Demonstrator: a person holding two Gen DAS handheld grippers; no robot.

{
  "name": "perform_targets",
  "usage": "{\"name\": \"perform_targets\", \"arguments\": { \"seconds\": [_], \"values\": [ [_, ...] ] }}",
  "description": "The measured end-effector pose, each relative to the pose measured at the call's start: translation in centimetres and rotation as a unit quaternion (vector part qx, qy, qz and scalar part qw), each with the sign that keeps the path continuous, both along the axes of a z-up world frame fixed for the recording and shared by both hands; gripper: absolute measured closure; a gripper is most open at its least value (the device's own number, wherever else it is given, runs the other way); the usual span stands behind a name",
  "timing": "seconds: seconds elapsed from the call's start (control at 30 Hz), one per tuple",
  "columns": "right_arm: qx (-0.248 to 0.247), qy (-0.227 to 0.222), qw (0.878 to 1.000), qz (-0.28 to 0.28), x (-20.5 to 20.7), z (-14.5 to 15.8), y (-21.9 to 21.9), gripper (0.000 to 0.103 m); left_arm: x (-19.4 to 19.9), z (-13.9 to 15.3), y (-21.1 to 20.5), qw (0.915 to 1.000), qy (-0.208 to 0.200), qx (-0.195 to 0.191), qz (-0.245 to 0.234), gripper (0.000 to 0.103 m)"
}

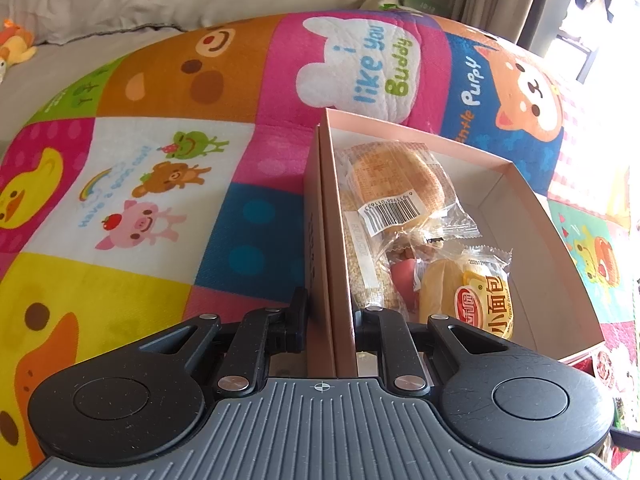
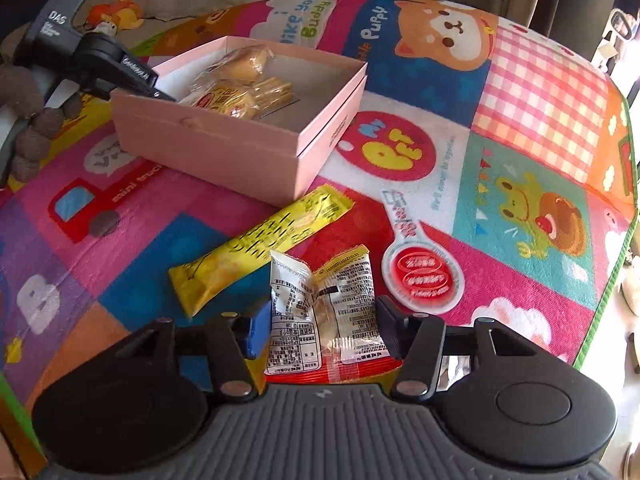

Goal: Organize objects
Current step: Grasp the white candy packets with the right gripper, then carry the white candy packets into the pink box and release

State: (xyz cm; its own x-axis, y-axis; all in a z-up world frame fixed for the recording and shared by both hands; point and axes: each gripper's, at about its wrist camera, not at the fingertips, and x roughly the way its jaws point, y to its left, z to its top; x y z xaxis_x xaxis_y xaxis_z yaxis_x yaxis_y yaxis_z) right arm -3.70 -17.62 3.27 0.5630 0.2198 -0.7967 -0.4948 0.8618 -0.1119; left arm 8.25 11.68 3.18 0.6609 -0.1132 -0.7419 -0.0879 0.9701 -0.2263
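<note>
- Snack packet point(image 2: 324, 312), white and yellow wrapper, crumpled, sits between the right gripper point(image 2: 320, 330) fingers; pads at both its edges, looks pinched, contact on the blue-padded finger point(image 2: 256, 330) not fully clear.
- Just ahead of those fingertips: long yellow snack bar point(image 2: 260, 248) lying on the play mat point(image 2: 520, 120), not yet boxed.
- Further ahead: pink box point(image 2: 224, 148), open, several wrapped breads inside.
- Left gripper point(image 1: 330, 320) is clamped on the box's near wall point(image 1: 338, 240), one finger outside, one inside, likely steadying it for drop-ins.
- Small bread pack point(image 1: 472, 296) lies just beside the inner finger.
</note>
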Motion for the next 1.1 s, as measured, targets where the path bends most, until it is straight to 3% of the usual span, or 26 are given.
{"name": "perform_targets", "arguments": {
  "seconds": [0.1, 0.3, 0.5, 0.77, 0.97, 1.03, 1.1],
  "values": [
    [0.017, 0.004, 1.0, 0.016, -1.6, 1.5, 0.7, 0.05, 0.0, 0.0, 0.0, 1.0, 0.0, -0.001, 0.0, 0.085],
    [0.103, -0.038, 0.993, 0.03, -1.4, 8.5, 1.4, 0.05, -0.1, 0.0, 0.1, 1.0, 0.0, -0.004, -0.001, 0.084],
    [0.139, -0.08, 0.987, 0.02, 3.2, 12.3, 3.3, 0.05, -0.2, -0.1, 0.2, 1.0, -0.002, -0.007, -0.003, 0.084],
    [0.137, -0.032, 0.99, -0.025, 10.8, 9.5, 6.6, 0.05, -0.3, -0.1, 0.3, 0.9999, -0.003, -0.01, -0.004, 0.083],
    [0.142, -0.013, 0.988, -0.065, 13.2, 6.3, 7.0, 0.05, -0.3, -0.1, 0.3, 0.9999, -0.003, -0.011, -0.005, 0.083],
    [0.146, -0.01, 0.987, -0.066, 13.4, 5.6, 6.8, 0.048, -0.3, -0.1, 0.3, 0.9999, -0.003, -0.011, -0.005, 0.083],
    [0.151, -0.009, 0.986, -0.075, 13.2, 5.5, 6.3, 0.037, -0.3, -0.1, 0.3, 0.9999, -0.003, -0.011, -0.005, 0.083]
  ]
}}
